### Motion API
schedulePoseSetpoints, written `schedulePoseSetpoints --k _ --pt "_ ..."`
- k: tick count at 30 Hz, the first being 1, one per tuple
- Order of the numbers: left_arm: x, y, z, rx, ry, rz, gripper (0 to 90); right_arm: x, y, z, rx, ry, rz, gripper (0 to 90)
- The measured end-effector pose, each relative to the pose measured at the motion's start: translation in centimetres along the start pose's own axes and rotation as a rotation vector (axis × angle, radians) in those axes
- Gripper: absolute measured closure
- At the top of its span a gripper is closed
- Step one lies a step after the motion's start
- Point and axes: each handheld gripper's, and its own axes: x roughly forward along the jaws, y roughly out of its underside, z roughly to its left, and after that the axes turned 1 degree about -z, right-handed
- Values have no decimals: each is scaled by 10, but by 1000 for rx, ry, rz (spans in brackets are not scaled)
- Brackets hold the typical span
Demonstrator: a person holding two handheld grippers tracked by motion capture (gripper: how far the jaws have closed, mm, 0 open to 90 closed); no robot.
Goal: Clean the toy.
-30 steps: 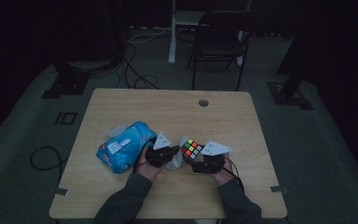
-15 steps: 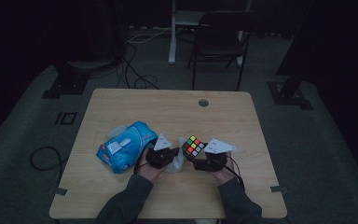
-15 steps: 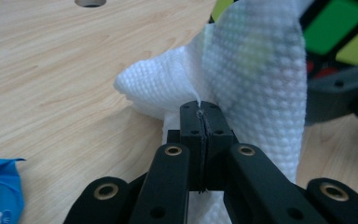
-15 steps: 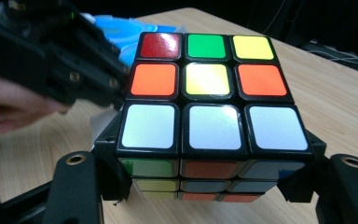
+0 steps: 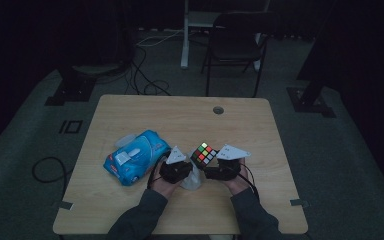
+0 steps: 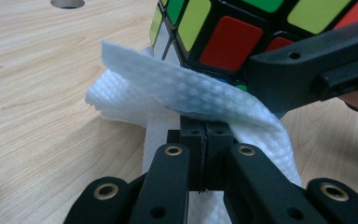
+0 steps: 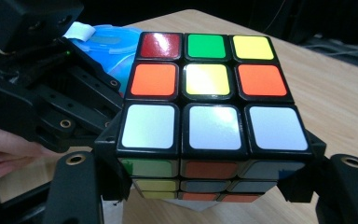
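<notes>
Taking the puzzle cube (image 5: pixel 204 153) as the landmark: well to its left lies one blue wipe packet (image 5: pixel 136 162) on the table (image 5: pixel 180 115), unmoved from a second ago. Nearer, just left of and below the cube, the left gripper (image 6: pixel 206 135) has its jaws pressed together on one white wipe (image 6: pixel 186 95), whose upper fold lies against the cube's lower face. The cube itself sits lifted off the tabletop, near the front middle of the table, clamped from both sides by the right gripper (image 7: pixel 205 179), its jaws closed as far as the cube allows. Compared with the earlier high views, almost nothing has shifted: both hands hold close together and the cube has only tipped slightly. That steadiness suggests the wiping of the cube is under way in small strokes rather than finished. Count: one cube, one wipe, one packet, two grippers, and one cable hole (image 5: pixel 218 110) beyond the cube.
</notes>
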Motion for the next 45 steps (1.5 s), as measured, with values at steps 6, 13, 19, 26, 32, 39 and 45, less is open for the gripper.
schedulePoseSetpoints --k 6,13,19,26,32,39,45 --pt "-1 2 -3 32 21 -18 897 2 -3 -4 43 -16 16 345" --pt "-3 1 3 24 -18 -29 896 0 -3 -5 50 -36 22 345" --pt "-3 -1 4 29 -24 -30 896 2 -5 -4 56 -52 12 345" --pt "2 2 -4 48 14 -30 897 6 -8 -4 74 -60 5 345" --pt "-1 1 -4 60 18 -35 896 5 -7 -7 80 -45 10 345" --pt "-4 -1 5 29 -20 -58 896 2 -6 -7 84 -46 10 345" --pt "-1 -1 5 37 -16 -51 896 5 -8 -4 95 -57 -7 345"
